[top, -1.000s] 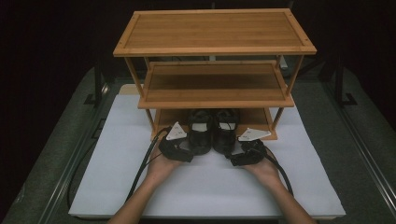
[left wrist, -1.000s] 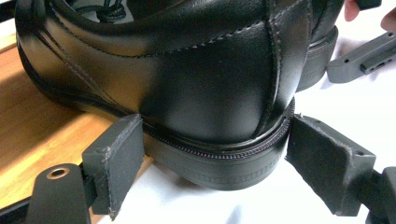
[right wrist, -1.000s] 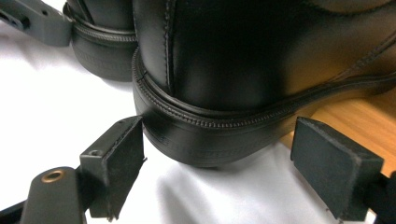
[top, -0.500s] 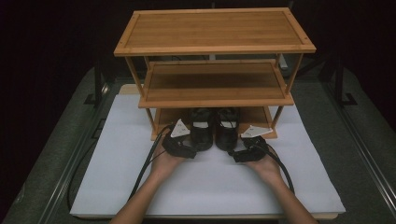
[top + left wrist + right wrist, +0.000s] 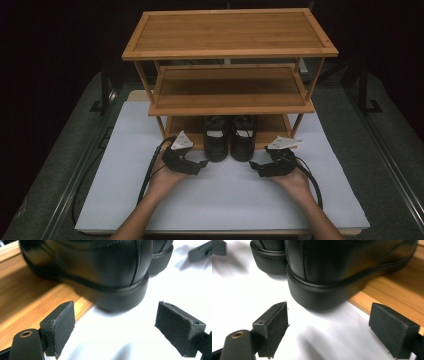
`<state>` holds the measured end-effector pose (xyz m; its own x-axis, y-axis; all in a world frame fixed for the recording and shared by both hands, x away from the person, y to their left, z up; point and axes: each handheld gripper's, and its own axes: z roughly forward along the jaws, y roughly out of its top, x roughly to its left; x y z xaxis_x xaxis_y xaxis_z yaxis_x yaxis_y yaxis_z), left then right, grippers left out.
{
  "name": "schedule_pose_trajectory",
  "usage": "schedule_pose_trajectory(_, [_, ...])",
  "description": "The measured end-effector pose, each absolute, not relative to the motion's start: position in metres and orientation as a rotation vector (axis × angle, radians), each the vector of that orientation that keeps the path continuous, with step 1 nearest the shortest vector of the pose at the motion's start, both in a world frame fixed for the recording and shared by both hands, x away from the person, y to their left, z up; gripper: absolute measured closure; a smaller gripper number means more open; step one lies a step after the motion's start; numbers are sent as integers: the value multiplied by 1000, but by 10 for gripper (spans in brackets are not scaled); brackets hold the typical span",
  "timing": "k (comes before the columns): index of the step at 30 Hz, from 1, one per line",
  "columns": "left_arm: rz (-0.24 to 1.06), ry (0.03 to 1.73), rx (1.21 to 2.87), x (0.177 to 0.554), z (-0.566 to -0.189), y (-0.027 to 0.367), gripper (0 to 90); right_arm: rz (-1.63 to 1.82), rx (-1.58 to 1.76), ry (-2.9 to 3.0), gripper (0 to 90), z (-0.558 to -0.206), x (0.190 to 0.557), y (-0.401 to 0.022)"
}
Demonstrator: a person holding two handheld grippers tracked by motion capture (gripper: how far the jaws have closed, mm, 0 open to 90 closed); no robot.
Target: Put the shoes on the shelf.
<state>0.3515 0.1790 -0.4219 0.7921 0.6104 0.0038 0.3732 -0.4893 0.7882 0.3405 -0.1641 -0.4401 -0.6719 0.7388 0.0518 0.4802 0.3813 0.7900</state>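
**Shoes on bottom shelf, both grippers spread and empty**

Pair of black shoes [image 5: 230, 140] sat side by side on bottom shelf [image 5: 277, 131] of rack [image 5: 227, 32], heels jutting toward person over white mat [image 5: 225, 200], long axes running front-to-back. Left gripper [image 5: 202, 163] just beside left shoe [image 5: 100, 267] heel; right gripper [image 5: 254, 165] just beside right shoe [image 5: 342, 267] heel (approx. equal gaps, each hand nearer its own shoe). Both jaw sets spread wide, just opened further, nothing between pads, touching nothing.

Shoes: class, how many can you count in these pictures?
2. The left shoe and right shoe stand side by side on the rack's bottom shelf, heels overhanging its front edge. Others may be hidden.
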Motion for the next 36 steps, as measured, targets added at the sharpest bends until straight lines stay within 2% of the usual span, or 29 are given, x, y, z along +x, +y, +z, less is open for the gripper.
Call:
schedule_pose_trajectory(13, [366,780,2167,317,-418,231,141,1176,1141,2263,122,-430,303,-221])
schedule_pose_trajectory(28, [424,889,2167,276,-422,302,131,1049,1217,2271,87,-443,270,-261])
schedule_pose_trajectory(36, [423,946,2208,261,-433,324,24,946,1244,2281,30,-452,257,-275])
